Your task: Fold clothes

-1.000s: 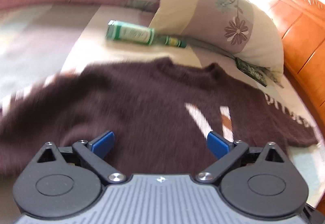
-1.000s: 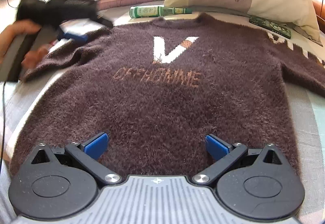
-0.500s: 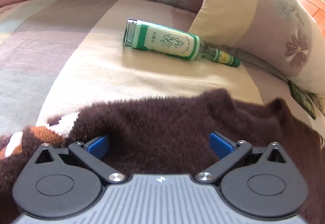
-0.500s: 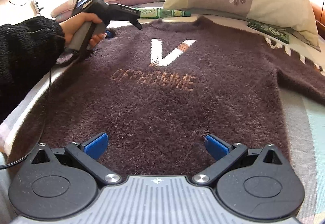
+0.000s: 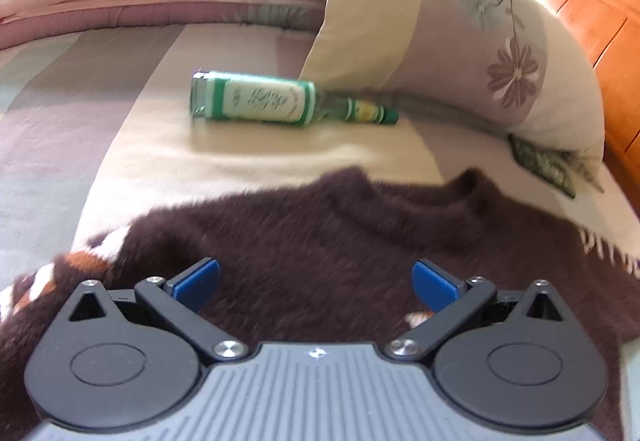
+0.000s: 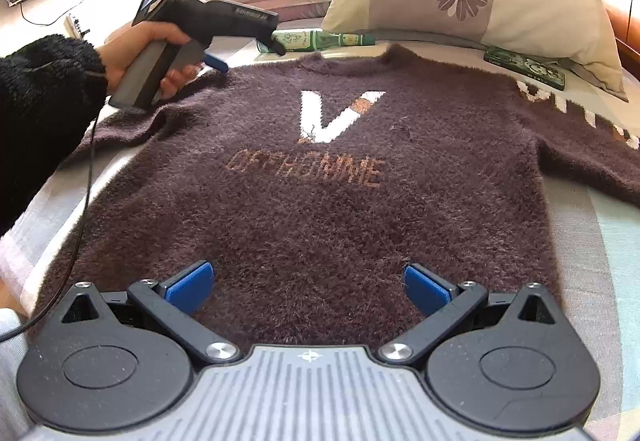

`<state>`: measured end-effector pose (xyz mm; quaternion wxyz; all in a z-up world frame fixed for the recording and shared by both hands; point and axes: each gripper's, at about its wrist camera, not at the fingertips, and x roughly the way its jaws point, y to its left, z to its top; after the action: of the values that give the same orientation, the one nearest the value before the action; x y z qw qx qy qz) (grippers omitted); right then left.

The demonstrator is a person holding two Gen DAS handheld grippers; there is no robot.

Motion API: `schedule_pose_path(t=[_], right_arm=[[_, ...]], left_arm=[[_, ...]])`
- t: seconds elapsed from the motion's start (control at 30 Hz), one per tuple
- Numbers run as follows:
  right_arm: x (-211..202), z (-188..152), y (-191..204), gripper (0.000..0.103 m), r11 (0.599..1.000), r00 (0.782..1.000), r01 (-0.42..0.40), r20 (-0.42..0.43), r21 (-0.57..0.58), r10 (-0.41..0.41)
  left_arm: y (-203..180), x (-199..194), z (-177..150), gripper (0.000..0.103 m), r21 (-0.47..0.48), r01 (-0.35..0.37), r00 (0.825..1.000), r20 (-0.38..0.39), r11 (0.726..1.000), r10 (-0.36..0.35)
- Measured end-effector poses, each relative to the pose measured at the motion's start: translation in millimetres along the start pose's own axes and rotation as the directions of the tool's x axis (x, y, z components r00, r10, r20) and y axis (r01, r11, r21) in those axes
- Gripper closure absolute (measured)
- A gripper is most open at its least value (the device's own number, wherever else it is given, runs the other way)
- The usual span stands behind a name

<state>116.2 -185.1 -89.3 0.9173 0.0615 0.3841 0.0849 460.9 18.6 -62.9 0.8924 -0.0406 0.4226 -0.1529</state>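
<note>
Lying flat on the striped bed sheet (image 6: pixel 592 249), the fuzzy dark-brown knitted sweater (image 6: pixel 320 209) sits beneath both spread tongs: left gripper (image 5: pixel 316 281), right gripper (image 6: pixel 308 283); the green glass bottle's (image 5: pixel 276 103) contents are unclear.

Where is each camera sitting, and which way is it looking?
Left wrist: rides on the left gripper by the sweater's left shoulder, looking at the bottle and pillow; only its open fingers show.
Right wrist: rides on the right gripper at the hem, looking up the sweater; shows its open fingers, plus the person's hand and dark sleeve holding the left gripper.
Both see sweater, bottle and pillow.
</note>
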Motion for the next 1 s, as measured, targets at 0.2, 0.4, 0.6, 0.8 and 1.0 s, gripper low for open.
schedule_pose_path(t=[0.2, 0.4, 0.6, 0.8, 1.0], right_arm=[[6.4, 1.4, -13.4, 0.0, 0.999, 1.0, 0.003, -0.019, 0.048, -0.002], [14.8, 1.9, -17.7, 0.0, 0.997, 0.998, -0.019, -0.05, 0.074, 0.023], [15.4, 2.9, -25.3, 0.0, 0.996, 0.999, 0.023, -0.04, 0.081, -0.019], [25.2, 1.6, -32.7, 0.0, 0.994, 0.996, 0.073, -0.051, 0.083, -0.069], [31.8, -2.3, -35.3, 0.0, 0.992, 0.996, 0.089, -0.02, 0.09, -0.088]], left_arm=[[13.6, 46.6, 4.8, 0.001, -0.078, -0.031, 1.0, -0.009, 0.996, 0.03], [10.9, 63.4, 19.5, 0.001, -0.043, -0.104, 0.994, 0.019, 0.994, 0.105], [-8.0, 11.8, 9.5, 0.001, 0.009, -0.098, 0.995, 0.007, 0.995, 0.098], [-36.8, -66.5, -25.0, 0.001, 0.092, -0.078, 0.997, -0.004, 0.993, 0.079], [-75.5, -92.6, -112.8, 0.001, 0.212, -0.11, 0.994, 0.016, 0.971, 0.109]])
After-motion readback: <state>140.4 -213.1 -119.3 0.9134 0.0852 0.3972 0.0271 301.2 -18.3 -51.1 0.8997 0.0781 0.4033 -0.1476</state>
